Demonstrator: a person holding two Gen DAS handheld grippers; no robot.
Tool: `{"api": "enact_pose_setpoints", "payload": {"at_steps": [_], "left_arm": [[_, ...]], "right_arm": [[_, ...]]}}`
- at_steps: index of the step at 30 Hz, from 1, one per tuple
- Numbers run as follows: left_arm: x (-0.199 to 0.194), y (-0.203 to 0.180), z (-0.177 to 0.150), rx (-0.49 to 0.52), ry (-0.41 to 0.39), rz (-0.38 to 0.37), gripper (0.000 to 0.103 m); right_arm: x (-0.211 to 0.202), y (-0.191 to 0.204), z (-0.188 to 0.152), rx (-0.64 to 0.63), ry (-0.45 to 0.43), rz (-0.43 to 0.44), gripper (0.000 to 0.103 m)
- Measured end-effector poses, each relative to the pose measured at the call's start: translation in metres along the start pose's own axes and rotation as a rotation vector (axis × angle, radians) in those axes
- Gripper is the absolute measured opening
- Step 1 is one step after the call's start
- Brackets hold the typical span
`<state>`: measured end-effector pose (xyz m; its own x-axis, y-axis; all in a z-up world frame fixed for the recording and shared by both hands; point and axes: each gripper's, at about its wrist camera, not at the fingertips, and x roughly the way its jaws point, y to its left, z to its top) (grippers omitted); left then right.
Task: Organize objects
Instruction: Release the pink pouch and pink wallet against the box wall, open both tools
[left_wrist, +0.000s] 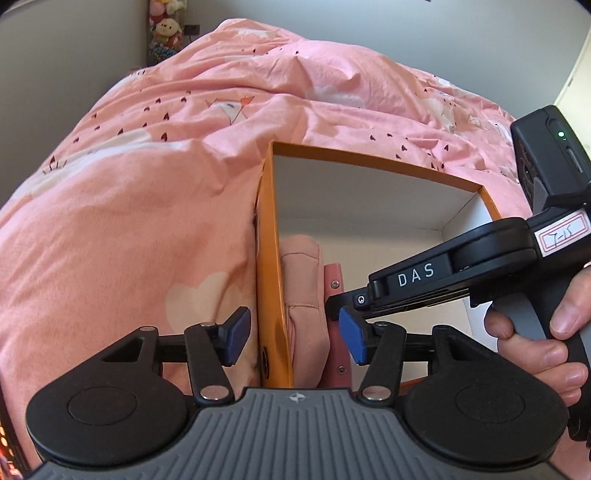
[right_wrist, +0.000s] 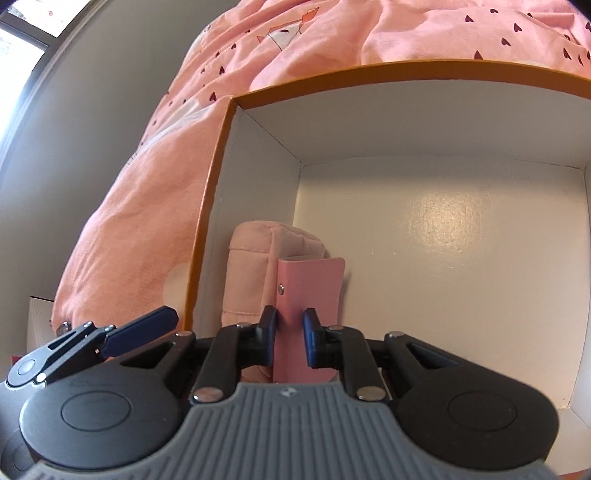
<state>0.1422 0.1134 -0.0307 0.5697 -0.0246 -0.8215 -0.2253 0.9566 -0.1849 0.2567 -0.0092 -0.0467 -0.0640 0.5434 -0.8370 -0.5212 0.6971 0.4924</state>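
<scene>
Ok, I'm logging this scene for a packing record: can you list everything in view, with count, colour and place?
Open cardboard box: one, orange outside, white inside, on the bed.
Soft fabric pouch: one, pale pink, against the box's left wall.
Flat snap-fastened wallet: one, pink, upright beside the pouch.
Heart-print duvet: one, pink, under and around the box.
Plush toys: several, far corner.
Left gripper: open, straddling the box wall.
Right gripper: shut on the wallet.
Hand: holding the right gripper.
</scene>
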Motion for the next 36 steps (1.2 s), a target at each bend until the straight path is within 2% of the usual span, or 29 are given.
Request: {"api": "enact_pose_setpoints", "payload": {"at_steps": [4, 8, 11, 15, 20, 23, 30, 36], "left_arm": [[0.008, 0.009, -0.002, -0.038, 0.019, 0.002, 0.050], [0.011, 0.012, -0.004, -0.047, 0.035, 0.008, 0.027], [0.015, 0.014, -0.007, -0.047, 0.054, 0.007, 0.017], [0.016, 0.011, -0.010, -0.039, 0.064, 0.008, 0.015], [0.013, 0.012, -0.010, -0.049, 0.068, -0.004, 0.014], [0.011, 0.015, -0.010, -0.075, 0.078, -0.024, 0.014], [0.017, 0.018, -0.012, -0.092, 0.091, -0.008, 0.013], [0.009, 0.025, -0.012, -0.125, 0.067, -0.063, 0.016]], "right_arm": [[0.004, 0.004, 0.002, 0.001, -0.002, -0.019, 0.018], [0.005, 0.002, -0.001, 0.005, -0.020, -0.009, 0.020], [0.008, -0.003, -0.002, 0.031, -0.034, 0.017, 0.021], [0.011, 0.000, -0.005, 0.022, -0.037, 0.012, 0.019], [0.010, 0.032, -0.006, -0.157, -0.031, -0.111, 0.016], [0.014, 0.041, -0.003, -0.201, -0.011, -0.144, 0.016], [0.024, 0.031, -0.004, -0.180, -0.033, -0.111, 0.017], [0.008, 0.016, -0.010, -0.120, -0.076, -0.073, 0.021]]}}
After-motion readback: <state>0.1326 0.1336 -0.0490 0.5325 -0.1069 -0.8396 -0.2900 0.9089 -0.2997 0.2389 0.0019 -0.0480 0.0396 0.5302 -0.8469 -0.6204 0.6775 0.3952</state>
